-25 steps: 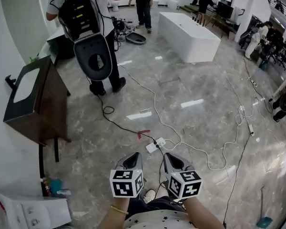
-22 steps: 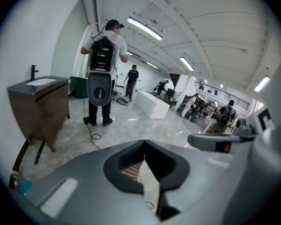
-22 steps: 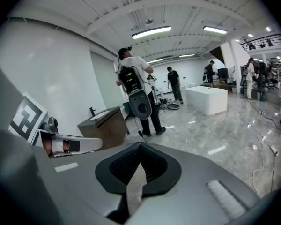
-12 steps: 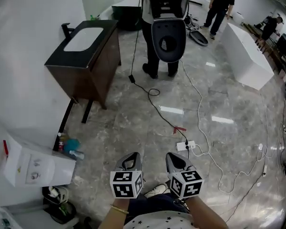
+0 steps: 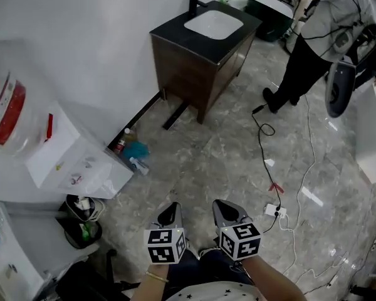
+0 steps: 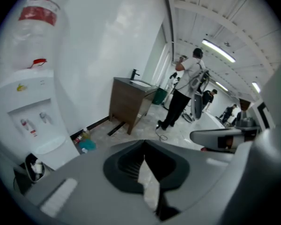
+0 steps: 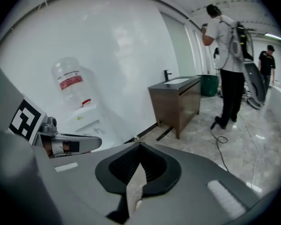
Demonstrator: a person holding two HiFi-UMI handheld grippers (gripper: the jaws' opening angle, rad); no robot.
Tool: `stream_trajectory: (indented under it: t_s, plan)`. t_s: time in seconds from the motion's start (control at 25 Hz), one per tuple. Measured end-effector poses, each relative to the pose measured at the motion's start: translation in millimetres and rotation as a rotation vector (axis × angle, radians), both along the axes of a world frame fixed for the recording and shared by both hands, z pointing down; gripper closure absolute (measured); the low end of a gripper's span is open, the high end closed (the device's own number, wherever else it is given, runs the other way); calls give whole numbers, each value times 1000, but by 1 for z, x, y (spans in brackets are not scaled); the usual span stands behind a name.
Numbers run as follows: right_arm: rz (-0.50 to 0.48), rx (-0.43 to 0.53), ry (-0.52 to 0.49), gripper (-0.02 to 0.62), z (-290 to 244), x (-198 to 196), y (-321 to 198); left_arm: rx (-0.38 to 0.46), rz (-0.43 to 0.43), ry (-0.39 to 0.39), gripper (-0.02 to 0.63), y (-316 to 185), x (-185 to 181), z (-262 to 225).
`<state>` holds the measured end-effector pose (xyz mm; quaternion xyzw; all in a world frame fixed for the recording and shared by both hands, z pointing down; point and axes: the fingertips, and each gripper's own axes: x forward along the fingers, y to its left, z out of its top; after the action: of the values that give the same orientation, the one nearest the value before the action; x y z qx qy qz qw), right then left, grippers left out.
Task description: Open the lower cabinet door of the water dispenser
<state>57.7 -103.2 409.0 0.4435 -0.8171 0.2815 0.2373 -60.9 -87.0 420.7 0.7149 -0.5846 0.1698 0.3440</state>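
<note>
Water dispenser point(image 5: 81, 162) now closer; left gripper point(image 5: 170, 211), right gripper point(image 5: 224, 209) fingers pressed together; ceiling light point(image 6: 218, 50) gripper-views only.

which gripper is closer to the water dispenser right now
Left. In the head view the left gripper hangs to the right of the water dispenser, not touching it. The right gripper is beside the left one, on its far side, so further away.

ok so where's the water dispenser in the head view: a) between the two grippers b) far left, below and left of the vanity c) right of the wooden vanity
B: the white water dispenser sits at the picture's far left, with the wooden vanity above and to its right.
</note>
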Motion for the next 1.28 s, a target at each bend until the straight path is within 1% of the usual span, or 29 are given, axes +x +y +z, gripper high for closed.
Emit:
stream_trajectory:
  t_s: [0.16, 0.32, 0.44, 0.52, 0.64, 0.76, 0.88, 0.96, 1.04, 1.12, 1.2, 1.24, 1.28]
  plan:
    - [-196, -43, 22, 597, 30, -86, -2, -46, -190, -7, 600, 21, -84, 31]
    - [-353, -56, 29, 597, 67, -176, -9, -77, -341, -29, 600, 33, -165, 68]
    - [-454, -58, 29, 597, 104, -236, -13, -101, -457, -16, 600, 44, -213, 106]
    - [-504, -70, 31, 597, 135, -270, -16, -124, -516, -5, 600, 50, -238, 138]
    - [-598, -83, 48, 597, 186, -313, -19, -163, -573, 11, 600, 52, -261, 192]
    - [-689, -74, 71, 597, 243, -352, -24, -180, -627, 25, 600, 47, -284, 246]
    - [-719, -84, 101, 597, 303, -380, -33, -203, -683, 47, 600, 45, -305, 299]
    - [-733, -90, 132, 597, 339, -395, -41, -215, -727, 81, 600, 47, -314, 329]
    - [-755, -65, 162, 597, 369, -411, -50, -217, -758, 108, 600, 51, -322, 353]
    - [-785, -35, 176, 597, 393, -429, -60, -222, -773, 107, 600, 56, -330, 373]
    - [-806, -34, 152, 595, 414, -447, -70, -240, -779, 90, 600, 61, -333, 390]
    - [-809, -35, 131, 548, 422, -455, -77, -248, -779, 83, 600, 63, -333, 398]
    - [-810, -31, 116, 429, 429, -463, -84, -254, -777, 80, 600, 65, -332, 404]
